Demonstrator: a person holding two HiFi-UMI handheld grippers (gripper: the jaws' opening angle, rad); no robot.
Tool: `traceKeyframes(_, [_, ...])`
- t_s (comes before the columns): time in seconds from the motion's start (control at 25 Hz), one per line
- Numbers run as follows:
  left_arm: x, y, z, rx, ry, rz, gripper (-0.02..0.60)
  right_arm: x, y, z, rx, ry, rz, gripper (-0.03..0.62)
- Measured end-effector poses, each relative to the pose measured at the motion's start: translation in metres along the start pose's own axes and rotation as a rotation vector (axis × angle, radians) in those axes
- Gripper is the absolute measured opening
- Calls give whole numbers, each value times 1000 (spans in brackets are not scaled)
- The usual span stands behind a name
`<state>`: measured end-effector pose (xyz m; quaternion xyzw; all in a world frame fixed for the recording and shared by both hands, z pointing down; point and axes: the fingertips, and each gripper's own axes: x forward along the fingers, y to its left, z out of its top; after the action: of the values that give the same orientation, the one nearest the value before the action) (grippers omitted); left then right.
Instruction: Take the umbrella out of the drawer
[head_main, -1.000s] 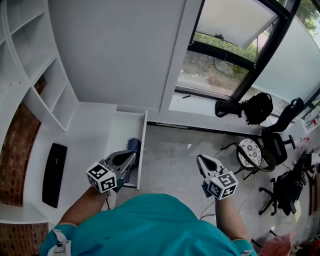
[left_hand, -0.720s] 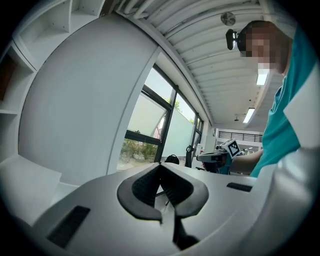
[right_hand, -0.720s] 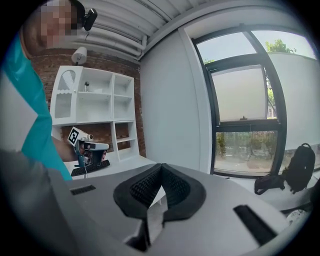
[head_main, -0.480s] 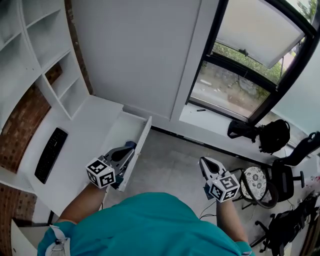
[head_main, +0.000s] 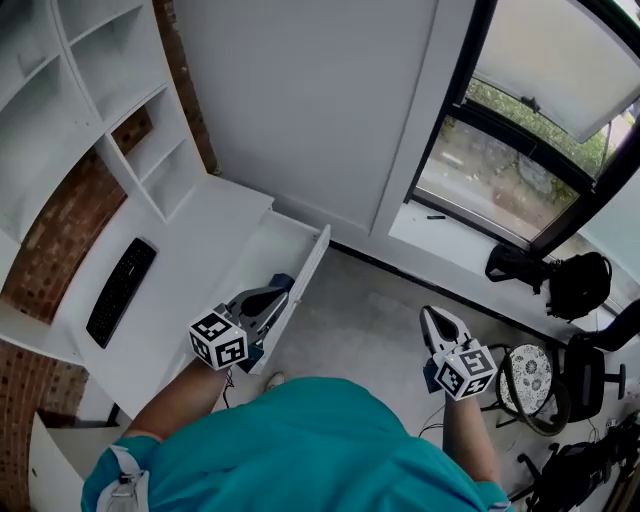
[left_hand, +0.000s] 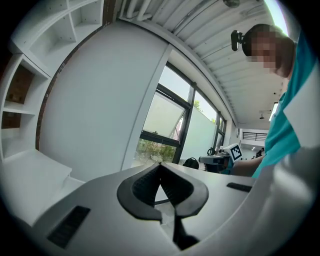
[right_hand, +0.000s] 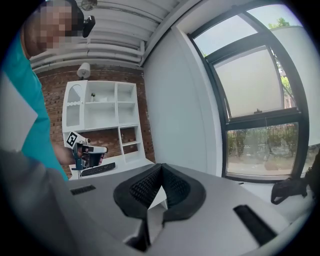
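The white drawer (head_main: 262, 245) stands pulled out of the desk, its front panel (head_main: 308, 283) toward the floor. A dark blue umbrella (head_main: 281, 282) lies at the drawer's near end, mostly hidden behind my left gripper (head_main: 284, 294). That gripper hovers just over the drawer's near end, beside the front panel, jaws shut and empty; in its own view the pads (left_hand: 150, 182) meet at the tip. My right gripper (head_main: 432, 313) hangs over the floor well right of the drawer, shut on nothing, its pads (right_hand: 172, 187) closed together.
A black keyboard (head_main: 121, 290) lies on the white desk (head_main: 190, 250). White shelves (head_main: 110, 70) line the brick wall to the left. A window (head_main: 520, 150) with dark bags (head_main: 560, 275) on its sill is at the right, with a chair (head_main: 530, 375) below.
The head view has swung, so desk and drawer now sit further right and higher. My left gripper stays at the drawer's near end; the right one stays over the floor. Both remain shut.
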<state>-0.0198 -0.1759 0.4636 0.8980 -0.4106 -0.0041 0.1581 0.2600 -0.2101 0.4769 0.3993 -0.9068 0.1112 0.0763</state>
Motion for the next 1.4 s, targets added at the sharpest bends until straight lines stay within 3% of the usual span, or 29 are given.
traceKeyframes(0.28, [24,17,-3,-18,18,-52,8,10,-1,3,-14,42,-24,21])
traceKeyframes(0.48, [22,40,-17,-22,42,-11,8,43,6,11,-64,75,31,21])
traceKeyframes(0.68, [3,82,-45,-59,92,80,8,102,35,3,-132,149,147,21])
traceKeyframes(1.0, [-33,162,-122,-131,237,205,9,201,100,-39,-192,248,303,22])
traceKeyframes(1.24, [-54,198,-153,-205,228,254,9,273,164,-82,-294,363,475,23])
traceKeyframes(1.4, [-75,219,-164,-236,209,278,9,320,205,-114,-418,423,590,23])
